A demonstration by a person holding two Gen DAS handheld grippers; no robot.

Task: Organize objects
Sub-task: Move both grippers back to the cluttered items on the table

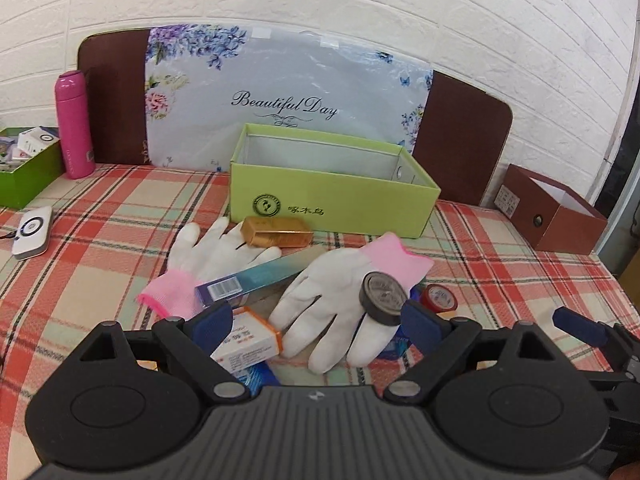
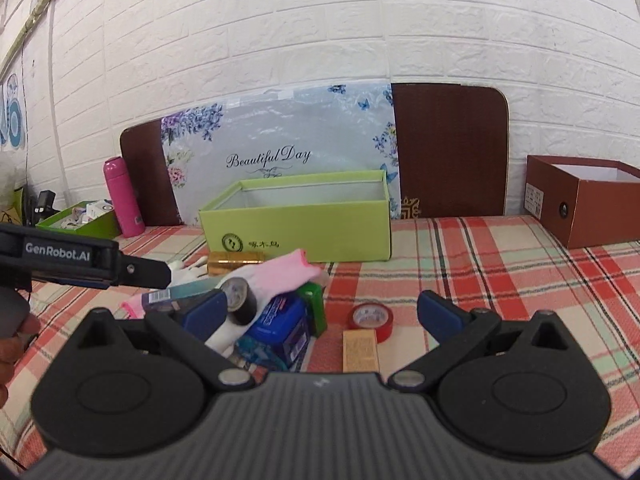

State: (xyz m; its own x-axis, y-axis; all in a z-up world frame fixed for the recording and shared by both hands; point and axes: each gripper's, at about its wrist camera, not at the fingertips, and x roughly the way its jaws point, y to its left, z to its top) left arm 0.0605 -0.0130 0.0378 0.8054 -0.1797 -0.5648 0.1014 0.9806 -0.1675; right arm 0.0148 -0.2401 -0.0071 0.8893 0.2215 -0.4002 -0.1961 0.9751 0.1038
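Both grippers hang low over a bed covered with a red and green checked cloth (image 1: 100, 216), and both stand wide apart with nothing between their fingers. The left gripper (image 1: 318, 320) points at a heap of small things in the middle of the cloth. The right gripper (image 2: 320, 316) is just to the right of it, and from its camera the side of the left one shows at the left edge.

In the heap lie two white gloves with pink cuffs. The left glove (image 1: 212, 256) lies flat with its fingers toward the far side. The right glove (image 1: 332, 300) has its fingers toward the near side, and a roll of black tape (image 1: 383, 295) rests on top of it. A long teal box (image 1: 256, 278) lies across, between the two gloves. A gold box (image 1: 276, 231) sits on the fingers of the left glove, just in front of the light green open box (image 1: 332, 200). A white and orange carton (image 1: 252, 340) lies near the left finger of the left gripper.

To the right of the heap a roll of red tape (image 2: 371, 320) lies on the cloth, with a small tan box (image 2: 360, 350) nearer, touching it or almost. A blue pack (image 2: 280, 328) lies under the right glove.

A pink bottle (image 1: 74, 124) stands upright at the far left, and a brown open box (image 2: 584, 204) stands at the far right.
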